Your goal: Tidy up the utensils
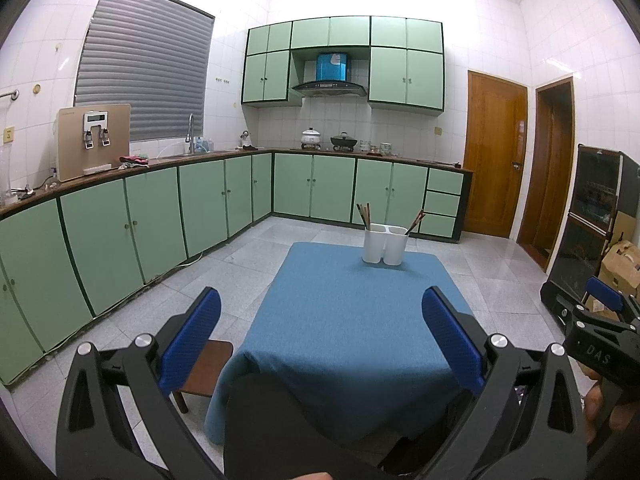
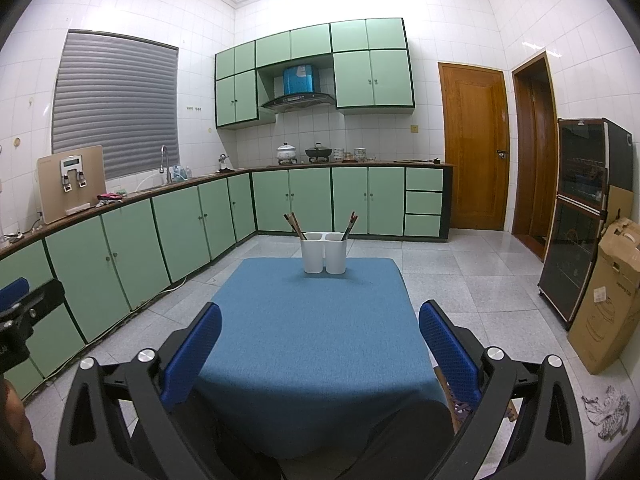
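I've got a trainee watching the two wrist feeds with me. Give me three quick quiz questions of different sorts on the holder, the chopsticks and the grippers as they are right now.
1. True or false: the white holder stands at the near edge of the blue tablecloth.
2. Multiple choice: the chopsticks are A) lying on the cloth, B) leaning in both compartments of the holder, C) held by a gripper.
3. Short answer: how do the jaws of the left gripper and the right gripper stand?

Key
1. False: it stands near the far edge.
2. B: one bunch leans left, the other bunch leans right.
3. Both open and holding nothing, well short of the holder.
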`<state>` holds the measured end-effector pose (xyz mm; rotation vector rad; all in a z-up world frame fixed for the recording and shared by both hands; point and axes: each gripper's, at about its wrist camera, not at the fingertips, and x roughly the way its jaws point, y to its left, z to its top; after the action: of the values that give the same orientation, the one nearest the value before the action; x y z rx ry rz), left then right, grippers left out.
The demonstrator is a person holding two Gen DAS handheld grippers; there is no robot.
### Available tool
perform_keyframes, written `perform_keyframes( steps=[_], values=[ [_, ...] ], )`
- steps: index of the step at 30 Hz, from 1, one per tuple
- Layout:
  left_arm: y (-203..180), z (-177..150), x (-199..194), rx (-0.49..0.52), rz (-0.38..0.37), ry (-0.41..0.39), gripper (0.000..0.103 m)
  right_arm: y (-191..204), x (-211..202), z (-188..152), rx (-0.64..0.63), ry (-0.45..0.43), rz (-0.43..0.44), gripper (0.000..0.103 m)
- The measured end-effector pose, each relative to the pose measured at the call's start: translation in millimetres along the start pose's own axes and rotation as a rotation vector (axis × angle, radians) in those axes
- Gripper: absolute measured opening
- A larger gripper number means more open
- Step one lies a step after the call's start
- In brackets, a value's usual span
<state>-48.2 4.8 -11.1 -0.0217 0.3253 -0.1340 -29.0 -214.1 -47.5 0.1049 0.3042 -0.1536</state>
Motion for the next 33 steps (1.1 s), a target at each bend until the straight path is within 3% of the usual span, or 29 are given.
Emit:
perform_keyframes(
  steps=[33],
  values=[
    [-0.6,-1.5,0.7,0.002,-0.002,-0.005,0.098,-2.2,0.7,5.5,-0.002,-0.008,0.000,0.097]
  ],
)
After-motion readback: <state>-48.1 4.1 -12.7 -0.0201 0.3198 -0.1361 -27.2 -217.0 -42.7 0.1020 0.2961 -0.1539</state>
